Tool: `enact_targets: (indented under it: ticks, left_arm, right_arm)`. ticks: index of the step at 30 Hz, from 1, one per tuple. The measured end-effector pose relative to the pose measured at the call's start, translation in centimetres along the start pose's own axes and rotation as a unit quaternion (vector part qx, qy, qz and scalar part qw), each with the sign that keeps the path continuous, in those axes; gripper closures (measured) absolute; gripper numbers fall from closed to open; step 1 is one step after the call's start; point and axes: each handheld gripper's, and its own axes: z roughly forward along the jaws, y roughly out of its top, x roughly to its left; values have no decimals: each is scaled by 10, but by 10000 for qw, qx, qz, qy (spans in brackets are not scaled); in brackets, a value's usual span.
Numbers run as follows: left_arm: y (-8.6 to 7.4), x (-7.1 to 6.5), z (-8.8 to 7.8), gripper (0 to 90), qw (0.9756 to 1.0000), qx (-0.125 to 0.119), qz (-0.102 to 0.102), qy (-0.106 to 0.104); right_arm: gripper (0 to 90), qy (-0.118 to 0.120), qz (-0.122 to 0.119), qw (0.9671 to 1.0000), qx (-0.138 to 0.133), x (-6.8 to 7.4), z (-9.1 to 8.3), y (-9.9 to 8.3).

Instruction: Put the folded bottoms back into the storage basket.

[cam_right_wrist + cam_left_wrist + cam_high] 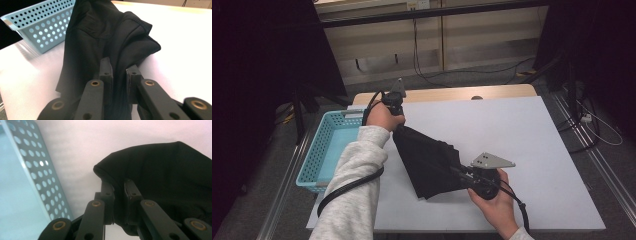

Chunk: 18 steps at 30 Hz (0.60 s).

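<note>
- Grey sleeve point(354, 185) of the person's left arm comes in nearest the high camera and runs up past the near side of the black cloth to the left gripper point(398, 126).
- That left gripper sits at the far top corner of the black cloth point(429, 162); in the left gripper view its fingers point(108, 192) pinch a rounded fold of the cloth point(160, 182) between them.
- On the near right edge of the cloth, the right gripper point(459, 171) is held in the person's right hand point(492, 200), with a grey three-cornered plate point(492, 161) on top.
- In the right gripper view its fingers point(106, 68) also clamp a bunched fold of the cloth point(100, 35).
- Between the two grippers the cloth hangs stretched, its lower part folded in pleats and resting on the white desk point(522, 140).
- Left of the cloth, a light blue basket point(319, 150) with holed walls stands at the left edge of the desk, just beside the sleeve.
- Beyond the cloth, a strip of wood point(462, 93) runs along the far edge of the desk.
</note>
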Motion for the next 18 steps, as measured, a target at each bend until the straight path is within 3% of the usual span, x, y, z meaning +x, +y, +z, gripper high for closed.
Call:
enact_targets:
  ticks: [12, 18]
  left_arm:
    - [-3, 10, -13, 810, 9999, 14, -129, 18]
    - [-5, 21, -22, 811, 9997, -56, -224, -97]
  right_arm:
    - [795, 118, -19, 9999, -97, 6, 4, 5]
    - [794, 191, 12, 9997, -141, 10, 6, 10]
